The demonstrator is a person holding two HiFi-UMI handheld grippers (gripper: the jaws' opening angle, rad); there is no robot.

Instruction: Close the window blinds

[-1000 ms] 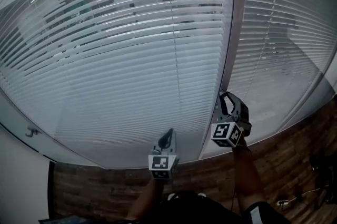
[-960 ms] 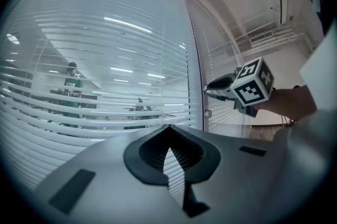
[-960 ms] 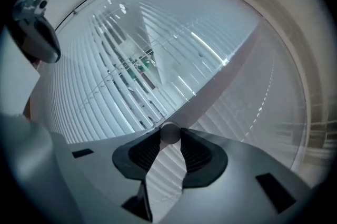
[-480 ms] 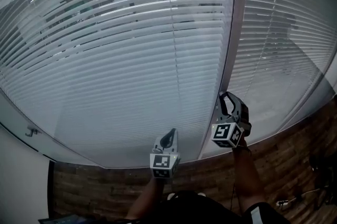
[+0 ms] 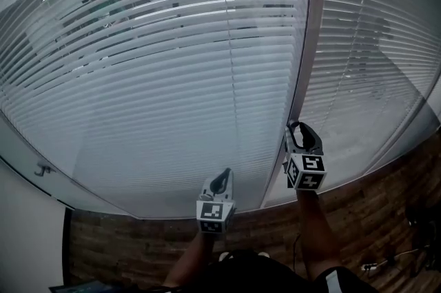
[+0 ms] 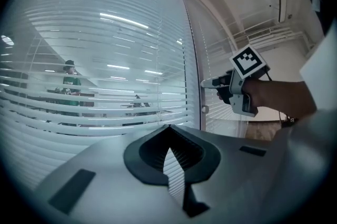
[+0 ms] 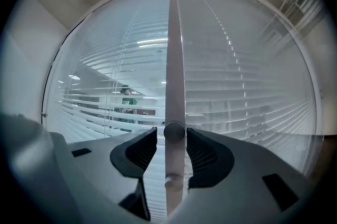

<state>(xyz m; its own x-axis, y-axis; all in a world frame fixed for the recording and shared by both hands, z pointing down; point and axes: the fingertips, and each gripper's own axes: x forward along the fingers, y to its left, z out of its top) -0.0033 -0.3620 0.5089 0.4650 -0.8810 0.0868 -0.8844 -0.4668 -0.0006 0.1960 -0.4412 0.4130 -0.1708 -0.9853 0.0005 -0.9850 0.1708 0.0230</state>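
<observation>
White slatted blinds (image 5: 172, 78) cover the big left pane, with gaps between the upper slats; a second blind (image 5: 358, 43) covers the right pane. A grey upright post (image 5: 306, 43) stands between them. My right gripper (image 5: 298, 129) is at this post. In the right gripper view its jaws (image 7: 174, 138) are opening, with a round knob (image 7: 174, 131) on the post between them and a thin gap each side. My left gripper (image 5: 222, 174) hangs lower and to the left, away from the glass, shut and empty (image 6: 168, 136).
A second small knob (image 7: 174, 182) sits lower on the post. Through the slats a person in a green top (image 6: 69, 80) stands in a lit room. A small handle (image 5: 43, 169) is on the frame at the left. Wood-pattern floor (image 5: 386, 202) lies below.
My right gripper has twisted at the wrist, so its marker cube now faces the head camera squarely, and it sits slightly further right. The left gripper has barely moved.
</observation>
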